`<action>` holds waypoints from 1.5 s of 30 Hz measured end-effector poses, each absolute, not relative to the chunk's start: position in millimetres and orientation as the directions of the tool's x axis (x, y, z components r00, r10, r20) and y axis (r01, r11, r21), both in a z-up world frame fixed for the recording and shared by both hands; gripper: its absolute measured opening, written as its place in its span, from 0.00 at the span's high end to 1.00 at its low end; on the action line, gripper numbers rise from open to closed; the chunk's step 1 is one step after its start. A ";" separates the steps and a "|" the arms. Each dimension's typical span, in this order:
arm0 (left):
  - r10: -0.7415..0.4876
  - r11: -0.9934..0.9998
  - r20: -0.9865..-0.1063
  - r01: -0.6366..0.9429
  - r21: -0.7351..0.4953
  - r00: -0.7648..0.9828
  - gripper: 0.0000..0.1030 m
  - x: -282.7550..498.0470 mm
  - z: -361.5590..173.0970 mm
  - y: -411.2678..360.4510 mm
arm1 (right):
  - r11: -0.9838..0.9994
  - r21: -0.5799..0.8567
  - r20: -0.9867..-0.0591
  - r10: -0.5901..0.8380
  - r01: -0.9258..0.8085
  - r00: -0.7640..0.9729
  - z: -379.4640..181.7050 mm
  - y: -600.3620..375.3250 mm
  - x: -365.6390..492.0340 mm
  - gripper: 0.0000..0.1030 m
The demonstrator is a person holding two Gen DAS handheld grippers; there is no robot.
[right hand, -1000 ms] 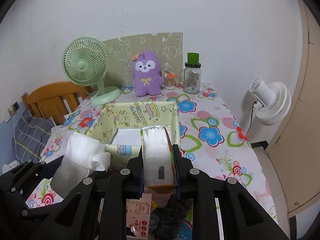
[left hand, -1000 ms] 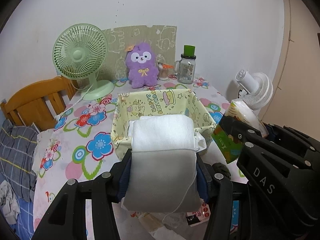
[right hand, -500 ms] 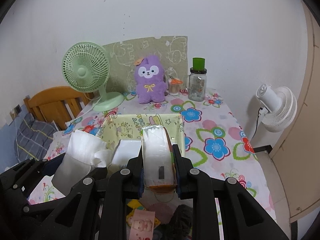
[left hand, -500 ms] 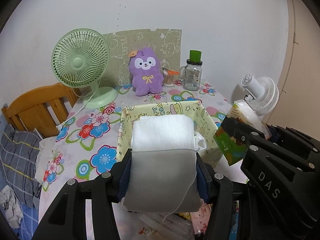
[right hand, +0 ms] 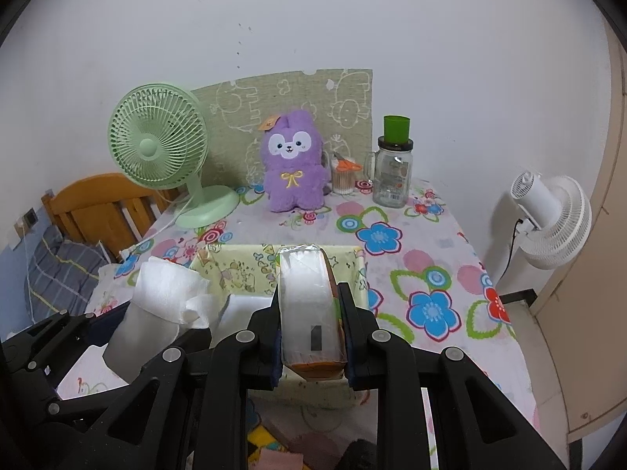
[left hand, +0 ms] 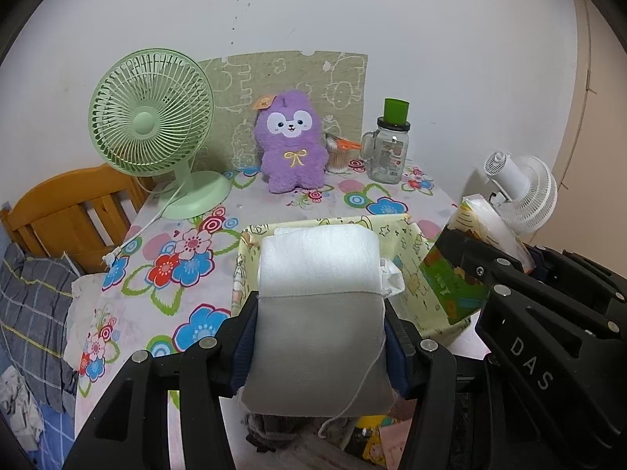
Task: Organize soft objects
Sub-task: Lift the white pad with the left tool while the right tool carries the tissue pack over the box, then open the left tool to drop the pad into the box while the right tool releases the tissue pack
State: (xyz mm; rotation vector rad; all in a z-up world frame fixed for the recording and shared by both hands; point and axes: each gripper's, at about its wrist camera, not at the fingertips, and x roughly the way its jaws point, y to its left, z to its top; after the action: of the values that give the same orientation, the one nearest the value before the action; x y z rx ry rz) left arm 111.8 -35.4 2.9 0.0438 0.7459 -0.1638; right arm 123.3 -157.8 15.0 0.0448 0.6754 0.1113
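My left gripper (left hand: 319,337) is shut on a folded grey and white cloth (left hand: 317,266), held just in front of the yellow fabric box (left hand: 415,274). My right gripper (right hand: 309,305) is shut on a plastic-wrapped tissue pack (right hand: 303,274), over the near side of the same yellow box (right hand: 235,270). A white folded item (right hand: 245,307) lies inside the box. In the left wrist view the tissue pack (left hand: 482,235) shows at the right; in the right wrist view the cloth (right hand: 164,297) shows at the left. A purple plush (left hand: 292,145) sits upright at the back.
A green desk fan (left hand: 153,133) stands back left, with a glass jar with a green lid (left hand: 390,149) and a swab cup (right hand: 345,176) back right. A white fan (left hand: 521,192) stands off the table's right side. A wooden chair (left hand: 70,211) and plaid cloth (left hand: 31,313) lie left.
Both grippers have moved forward toward the table with their loads. The yellow box now sits nearer and lower in both views. Neither grip has changed.
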 end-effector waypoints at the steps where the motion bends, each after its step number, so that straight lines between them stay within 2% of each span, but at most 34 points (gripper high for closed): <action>1: -0.132 0.987 -0.679 0.162 -0.020 0.722 0.45 114.6 2.6 -34.9 | 0.993 0.078 -0.621 0.118 -0.089 0.775 15.0 -157.4 127.8 0.75; 26: -0.123 0.989 -0.746 0.146 -0.036 0.654 0.44 191.1 -33.8 -34.6 | 0.994 0.093 -0.686 0.104 -0.056 0.721 -26.9 -156.0 202.4 0.75; 31: -0.108 0.989 -0.748 0.149 -0.013 0.655 0.38 195.8 -39.9 -38.1 | 0.993 0.106 -0.702 0.115 -0.056 0.702 -36.9 -156.6 211.1 0.75; 37: -0.109 0.988 -0.780 0.151 -0.019 0.616 0.25 202.9 -48.4 -36.9 | 0.992 0.119 -0.756 0.108 -0.027 0.646 -53.2 -159.1 222.8 0.74; 38: -0.108 0.989 -0.780 0.148 -0.019 0.616 0.21 203.1 -49.2 -36.0 | 0.991 0.129 -0.763 0.117 -0.028 0.636 -54.8 -159.5 223.7 0.73; 39: -0.103 0.989 -0.779 0.145 -0.017 0.618 0.16 202.5 -49.5 -35.2 | 0.990 0.136 -0.768 0.126 -0.032 0.627 -56.2 -159.9 223.9 0.68; 42: -0.111 0.988 -0.768 0.153 -0.017 0.631 0.11 199.3 -49.0 -36.2 | 0.986 0.158 -0.753 0.155 -0.053 0.639 -55.5 -160.7 220.1 0.51; 43: -0.112 0.988 -0.768 0.156 -0.016 0.631 0.10 198.3 -48.8 -37.0 | 0.985 0.161 -0.747 0.158 -0.056 0.645 -54.0 -160.2 217.9 0.47; 44: -0.113 0.987 -0.766 0.159 -0.014 0.633 0.09 197.4 -48.5 -37.9 | 0.987 0.154 -0.743 0.150 -0.052 0.653 -52.3 -159.8 216.1 0.36; 45: -0.111 0.987 -0.765 0.162 -0.009 0.635 0.08 196.2 -48.3 -38.9 | 0.988 0.148 -0.732 0.145 -0.053 0.666 -49.6 -159.2 213.3 0.33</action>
State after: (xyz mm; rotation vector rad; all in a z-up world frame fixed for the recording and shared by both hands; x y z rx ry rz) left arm 196.2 -38.9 -48.3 0.0625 0.8691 -0.1564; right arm 213.3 -159.2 -49.6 0.1178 0.8355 0.1120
